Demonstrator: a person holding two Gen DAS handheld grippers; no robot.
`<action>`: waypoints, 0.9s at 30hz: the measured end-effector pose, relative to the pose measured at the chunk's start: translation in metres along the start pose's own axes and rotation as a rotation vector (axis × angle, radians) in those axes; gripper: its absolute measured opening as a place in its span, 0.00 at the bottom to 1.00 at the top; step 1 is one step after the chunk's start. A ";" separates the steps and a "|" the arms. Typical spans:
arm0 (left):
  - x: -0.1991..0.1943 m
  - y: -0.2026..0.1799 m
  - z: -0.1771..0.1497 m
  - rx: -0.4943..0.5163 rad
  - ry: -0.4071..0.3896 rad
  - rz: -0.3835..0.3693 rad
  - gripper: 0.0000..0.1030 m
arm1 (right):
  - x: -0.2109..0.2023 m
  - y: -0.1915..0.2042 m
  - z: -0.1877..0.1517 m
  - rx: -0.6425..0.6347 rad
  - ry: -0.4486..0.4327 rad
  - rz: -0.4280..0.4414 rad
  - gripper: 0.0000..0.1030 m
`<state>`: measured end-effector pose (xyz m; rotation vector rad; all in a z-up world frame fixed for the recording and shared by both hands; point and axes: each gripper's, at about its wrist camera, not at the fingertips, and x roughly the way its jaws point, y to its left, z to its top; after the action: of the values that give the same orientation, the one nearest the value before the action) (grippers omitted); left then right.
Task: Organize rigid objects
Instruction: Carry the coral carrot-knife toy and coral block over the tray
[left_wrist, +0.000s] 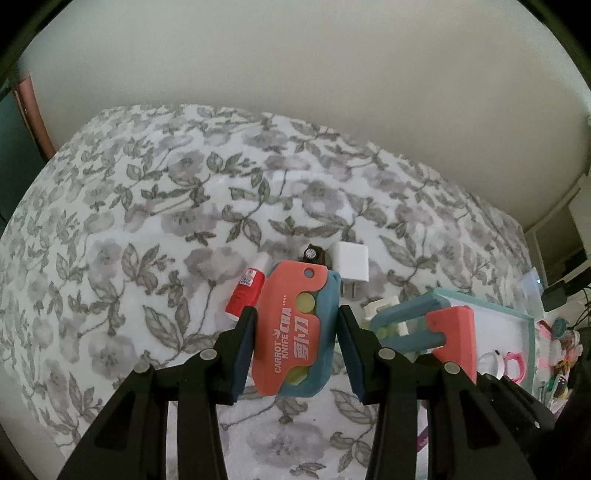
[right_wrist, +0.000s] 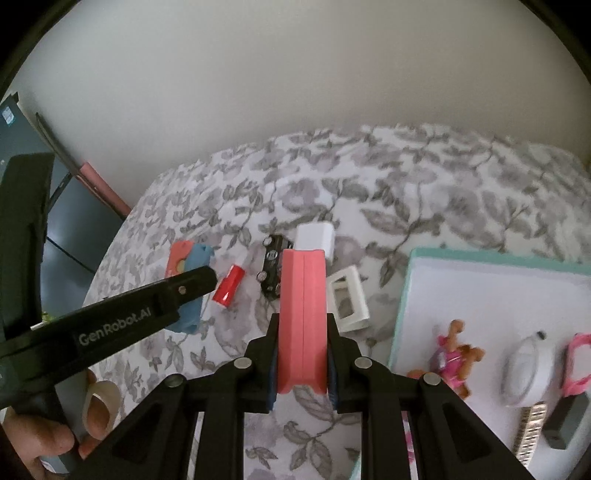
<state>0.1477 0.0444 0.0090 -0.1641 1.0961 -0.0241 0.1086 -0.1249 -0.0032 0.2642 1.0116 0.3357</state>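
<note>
Between the fingers of the left gripper (left_wrist: 295, 332) a coral-and-blue carrot knife toy (left_wrist: 295, 332) is framed, its long axis running away from the tool and leaning slightly rightward. The jaws are spread moderately, with a sliver of floral cloth (left_wrist: 147, 221) visible on each side of the toy, so it appears bracketed rather than clamped; whether the pads touch it cannot be settled from this view.

Just beyond the toy's far end a red-and-white bottle (left_wrist: 245, 291) lies to the left, a small black car (left_wrist: 314, 255) straight ahead, and a white charger plug (left_wrist: 350, 267) ahead-right.

The right gripper (right_wrist: 302, 332) is closed narrowly on a second coral piece (right_wrist: 303, 321), held edge-on with its long axis pointing forward along the fingers. To the right of that tool lies the teal-rimmed tray (right_wrist: 404, 295), already holding small items: a pink toy figure (right_wrist: 452, 354), a white oval case (right_wrist: 524, 369) and others. A white frame-like holder (right_wrist: 347, 299) sits on the cloth between the held piece and the tray rim.

The coming move is judged to turn on this: the tray lies to the right, nearer the right gripper.

The blue prongs on the right-held piece are shown only by the left wrist view; the tray's contents and the left tool's side profile over its toy are shown only by the right wrist view.
</note>
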 end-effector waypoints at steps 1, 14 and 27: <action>-0.004 -0.001 0.000 0.000 -0.008 -0.003 0.44 | -0.003 0.000 0.001 -0.002 -0.009 -0.003 0.21; -0.046 -0.020 0.004 0.014 -0.112 -0.023 0.44 | -0.079 -0.009 0.009 0.009 -0.191 -0.061 0.21; -0.068 -0.055 -0.002 0.062 -0.163 -0.055 0.44 | -0.157 -0.060 0.004 0.116 -0.326 -0.221 0.21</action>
<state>0.1178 -0.0029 0.0761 -0.1377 0.9274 -0.0926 0.0447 -0.2422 0.0992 0.2982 0.7302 0.0300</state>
